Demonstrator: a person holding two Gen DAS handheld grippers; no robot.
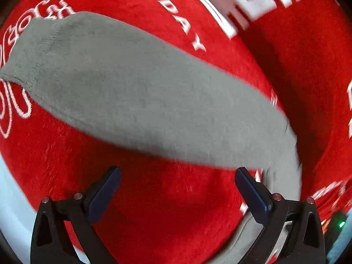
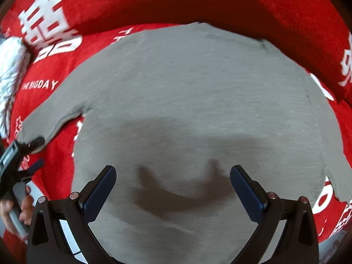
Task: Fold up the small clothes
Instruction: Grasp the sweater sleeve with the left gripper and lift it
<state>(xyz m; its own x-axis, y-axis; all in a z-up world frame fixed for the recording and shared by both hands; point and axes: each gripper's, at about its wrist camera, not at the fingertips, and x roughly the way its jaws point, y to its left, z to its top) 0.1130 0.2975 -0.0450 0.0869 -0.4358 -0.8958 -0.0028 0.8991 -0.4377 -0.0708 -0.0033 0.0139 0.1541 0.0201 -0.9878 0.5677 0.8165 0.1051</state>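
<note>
A small grey long-sleeved top (image 2: 198,101) lies spread flat on a red cloth (image 2: 198,2) with white lettering. My right gripper (image 2: 172,168) is open over the lower middle of its body, and its shadow falls on the fabric. One grey sleeve (image 1: 136,96) runs from a ribbed end at the upper left to the lower right in the left wrist view. My left gripper (image 1: 178,170) is open just below that sleeve, with only red cloth between its fingers. From the right wrist view, the left gripper (image 2: 33,153) shows by the sleeve's end (image 2: 41,121), held by a hand (image 2: 24,209).
The red cloth (image 1: 297,77) covers the whole surface and rises in a fold behind the top. A fuzzy white item (image 2: 11,66) lies at the far left. A pale surface (image 1: 8,187) shows past the cloth's edge, and a device with a green light (image 1: 340,223) sits low right.
</note>
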